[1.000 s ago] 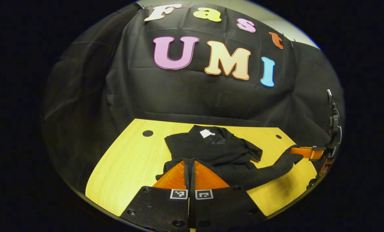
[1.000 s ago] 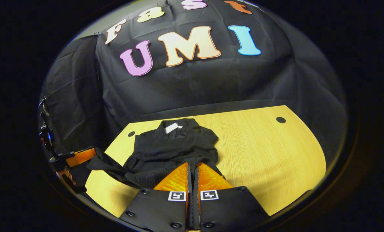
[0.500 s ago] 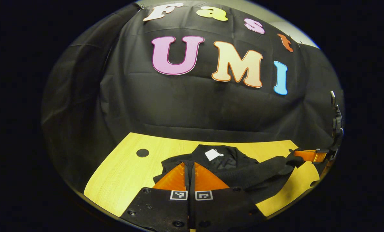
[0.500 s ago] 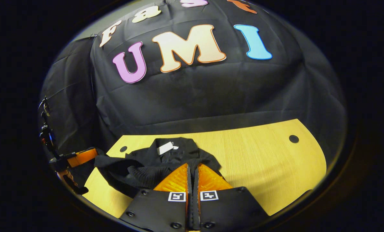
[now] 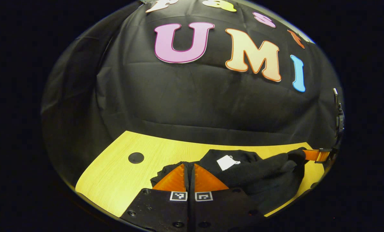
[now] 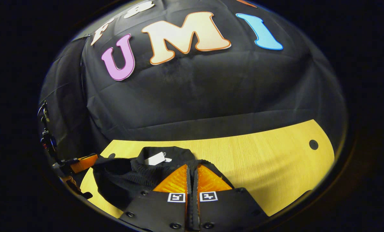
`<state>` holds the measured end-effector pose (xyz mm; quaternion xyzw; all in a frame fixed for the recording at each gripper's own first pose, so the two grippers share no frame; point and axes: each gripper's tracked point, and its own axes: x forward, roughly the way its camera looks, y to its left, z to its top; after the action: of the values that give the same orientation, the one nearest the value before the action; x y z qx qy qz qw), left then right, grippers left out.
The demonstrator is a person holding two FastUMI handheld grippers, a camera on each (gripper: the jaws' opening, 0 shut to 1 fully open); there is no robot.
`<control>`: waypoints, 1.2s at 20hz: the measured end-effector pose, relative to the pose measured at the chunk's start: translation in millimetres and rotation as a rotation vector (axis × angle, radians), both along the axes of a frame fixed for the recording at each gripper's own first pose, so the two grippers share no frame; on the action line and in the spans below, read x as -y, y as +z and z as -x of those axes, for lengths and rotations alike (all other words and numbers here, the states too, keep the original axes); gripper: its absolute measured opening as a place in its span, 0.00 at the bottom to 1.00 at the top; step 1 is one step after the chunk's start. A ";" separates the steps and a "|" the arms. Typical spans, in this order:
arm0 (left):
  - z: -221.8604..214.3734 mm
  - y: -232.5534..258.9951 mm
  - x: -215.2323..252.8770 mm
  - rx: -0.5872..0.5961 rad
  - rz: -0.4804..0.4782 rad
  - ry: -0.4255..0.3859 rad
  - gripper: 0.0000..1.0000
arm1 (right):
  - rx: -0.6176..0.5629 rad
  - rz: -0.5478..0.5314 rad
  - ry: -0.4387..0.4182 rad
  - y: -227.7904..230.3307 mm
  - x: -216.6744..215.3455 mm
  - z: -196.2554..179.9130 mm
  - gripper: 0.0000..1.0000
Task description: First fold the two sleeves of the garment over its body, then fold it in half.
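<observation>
A black garment point(image 5: 259, 175) with a white tag point(image 5: 226, 162) at its collar lies on the yellow table point(image 5: 114, 174). Its near edge is lifted and stretched between both grippers, just short of the collar. My left gripper point(image 5: 189, 165) is shut on one corner of that edge. My right gripper point(image 5: 306, 154) at the far right grips the other corner. In the right gripper view, the right gripper point(image 6: 192, 166) is shut on black cloth, with the garment point(image 6: 124, 175) and tag point(image 6: 155, 158) left of it. The left gripper point(image 6: 93, 158) holds the far end there.
The yellow table point(image 6: 269, 161) stretches wide to the right of the garment, with a round dark hole point(image 6: 313, 144) near its far right. Another hole point(image 5: 135, 157) lies left of the garment. The black cloth wall stands close behind the table's far edge.
Both grippers have carried the garment's near edge forward over its body toward the collar. The tag and the back wall now look closer in both views.
</observation>
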<state>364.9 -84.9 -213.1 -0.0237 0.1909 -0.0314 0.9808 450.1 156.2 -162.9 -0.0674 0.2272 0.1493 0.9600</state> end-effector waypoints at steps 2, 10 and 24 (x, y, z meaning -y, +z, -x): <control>-9.3 -12.2 -0.1 -0.008 -0.007 0.008 0.00 | -0.015 0.004 -0.015 -12.1 3.9 -8.9 0.02; -18.1 -27.3 8.6 -0.006 0.010 0.038 0.08 | -0.095 -0.029 -0.036 -34.9 8.7 -13.7 0.03; 51.3 73.7 7.6 0.135 0.007 0.015 0.95 | 0.111 -0.079 0.109 51.5 -24.3 75.2 0.97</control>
<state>313.6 -92.5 -139.4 -0.0266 0.1240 -0.0264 0.9916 375.0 180.5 -111.4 -0.0498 0.1638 0.2061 0.9634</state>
